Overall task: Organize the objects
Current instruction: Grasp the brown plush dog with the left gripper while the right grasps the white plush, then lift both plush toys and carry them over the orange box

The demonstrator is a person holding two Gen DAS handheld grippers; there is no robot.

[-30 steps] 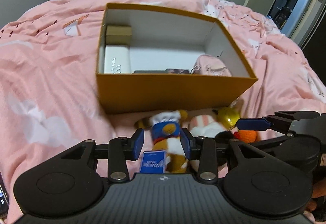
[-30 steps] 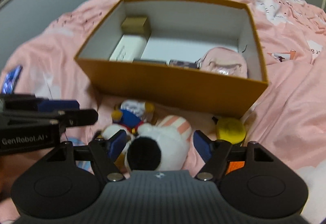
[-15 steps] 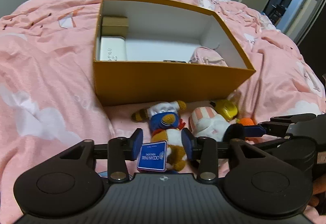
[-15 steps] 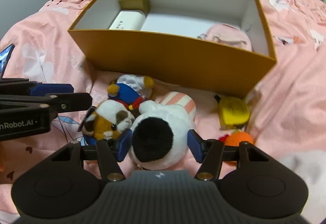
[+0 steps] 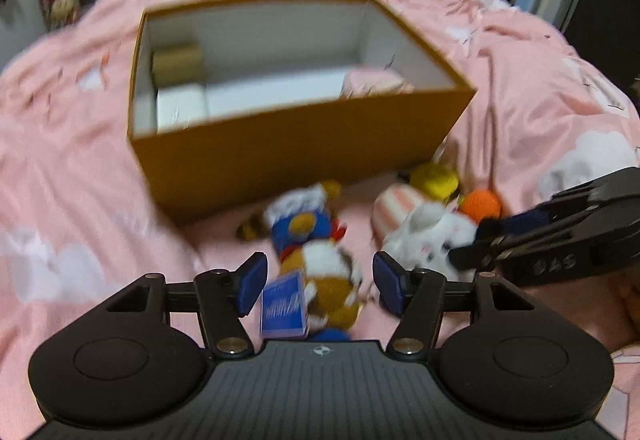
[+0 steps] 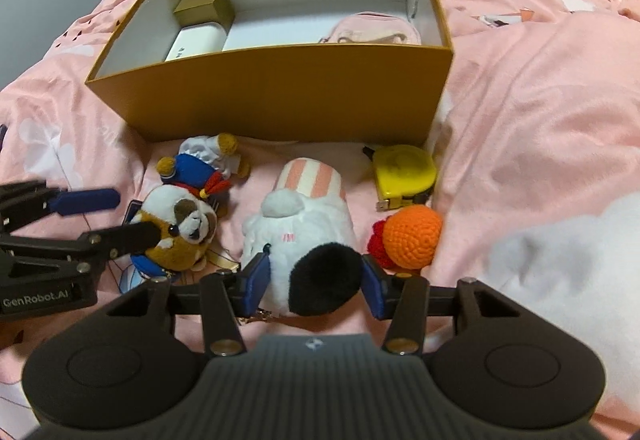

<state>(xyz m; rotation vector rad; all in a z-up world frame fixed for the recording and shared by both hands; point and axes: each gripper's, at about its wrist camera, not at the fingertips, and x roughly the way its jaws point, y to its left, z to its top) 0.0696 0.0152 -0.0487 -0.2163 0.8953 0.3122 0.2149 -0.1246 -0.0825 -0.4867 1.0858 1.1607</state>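
Sitting on the pink bedspread (image 6: 540, 88), the orange box (image 6: 280, 88) was the largest thing in play, with a gold carton, a white case and a pink pouch already inside; its near wall hid whatever lay flat against it.

Before that wall lay the loose toys. The white plush (image 6: 304, 240) with a black patch sat between the spread fingers of the right gripper (image 6: 314, 286), which had not yet clamped; closing on soft fur alone would likely let it slip on the lift.

The raccoon plush (image 6: 180, 228) lay just beside it, framed by the released left gripper (image 5: 318, 286). With both tools so close, they could collide, or one could drag the neighbouring toy.

The yellow tape measure (image 6: 404, 172) and orange crochet ball (image 6: 412, 236) rested to the right.

The left view was motion-blurred, so the blue tag (image 5: 284, 314) could not be read.
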